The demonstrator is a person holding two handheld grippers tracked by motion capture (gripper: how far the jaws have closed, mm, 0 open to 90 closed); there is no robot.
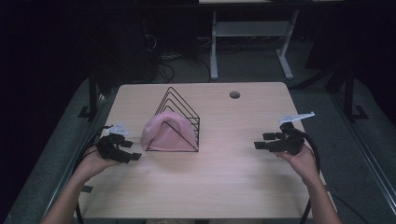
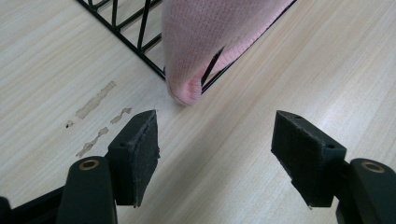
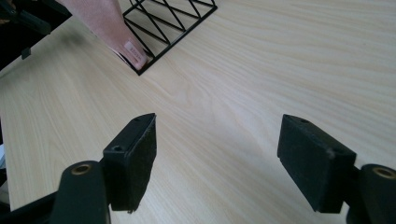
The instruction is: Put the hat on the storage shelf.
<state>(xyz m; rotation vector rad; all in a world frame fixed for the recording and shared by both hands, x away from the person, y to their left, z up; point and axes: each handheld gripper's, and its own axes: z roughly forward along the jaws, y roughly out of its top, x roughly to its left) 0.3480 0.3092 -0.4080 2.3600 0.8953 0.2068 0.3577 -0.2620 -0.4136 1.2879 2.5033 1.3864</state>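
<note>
A pink cloth (image 1: 164,133) hangs draped over a black wire rack (image 1: 183,112) shaped like a tent, in the middle of the wooden table (image 1: 224,177). My left gripper (image 1: 134,152) rests low at the table's left, just left of the rack's near corner, jaws wide apart with nothing between them. From the left gripper view the cloth's lower corner (image 2: 187,93) hangs a short way ahead of the open left gripper (image 2: 215,140). My right gripper (image 1: 261,141) hovers at the table's right, pointing at the rack, open and holding nothing. The right gripper view has the rack's corner (image 3: 154,56) and the cloth's edge with a white label (image 3: 133,51) far ahead of the right gripper (image 3: 217,147).
A round cable hole (image 1: 234,94) is near the table's far right edge. Pale glue-like marks (image 2: 95,100) streak the wood left of the rack. Behind the table stand a white desk frame (image 1: 252,42) and dark equipment with cables on the floor.
</note>
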